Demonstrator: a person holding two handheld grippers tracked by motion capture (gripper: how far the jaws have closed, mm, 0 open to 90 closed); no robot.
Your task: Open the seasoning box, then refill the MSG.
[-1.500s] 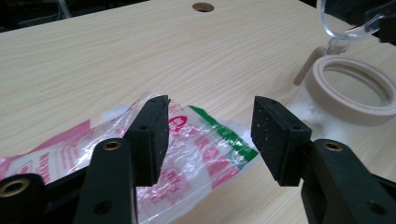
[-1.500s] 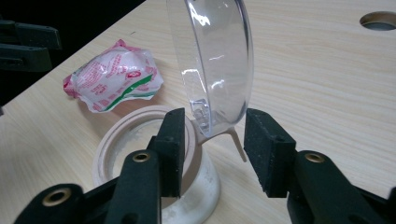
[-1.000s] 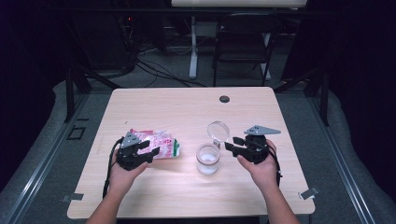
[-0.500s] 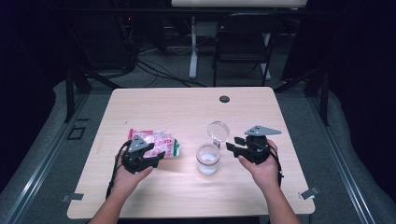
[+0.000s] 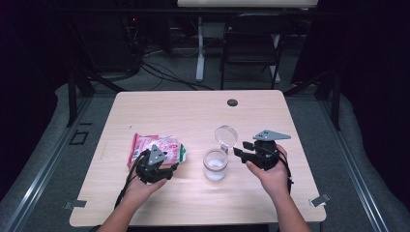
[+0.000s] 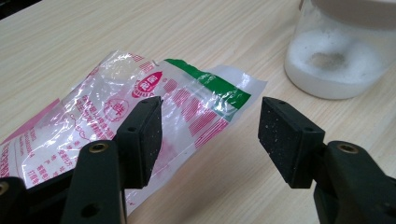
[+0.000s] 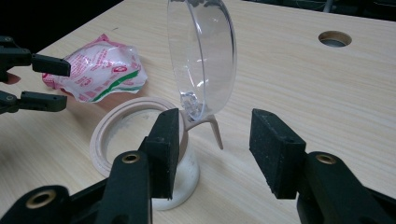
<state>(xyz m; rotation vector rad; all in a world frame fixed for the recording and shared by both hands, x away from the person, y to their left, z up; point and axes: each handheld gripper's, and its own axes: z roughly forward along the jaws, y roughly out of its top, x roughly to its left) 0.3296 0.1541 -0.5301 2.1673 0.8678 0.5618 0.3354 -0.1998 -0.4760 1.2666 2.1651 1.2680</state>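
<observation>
Likely limp and slippery, the plastic packet (image 6: 140, 107) wants pinching at its near edge; left gripper (image 6: 210, 133) has just been opening, empty, and right gripper (image 7: 212, 149) gapes, released, beside the jar (image 7: 140, 154).

The left claw (image 5: 164, 166) covers part of the bag (image 5: 145, 143); the bag's print is too small to read.

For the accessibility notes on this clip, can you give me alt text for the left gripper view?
The left gripper holds its two black jaws open just above a crinkled clear plastic packet printed in red and green, lying flat on a pale wooden table. At upper right stands a clear jar with white powder in the bottom.
</observation>
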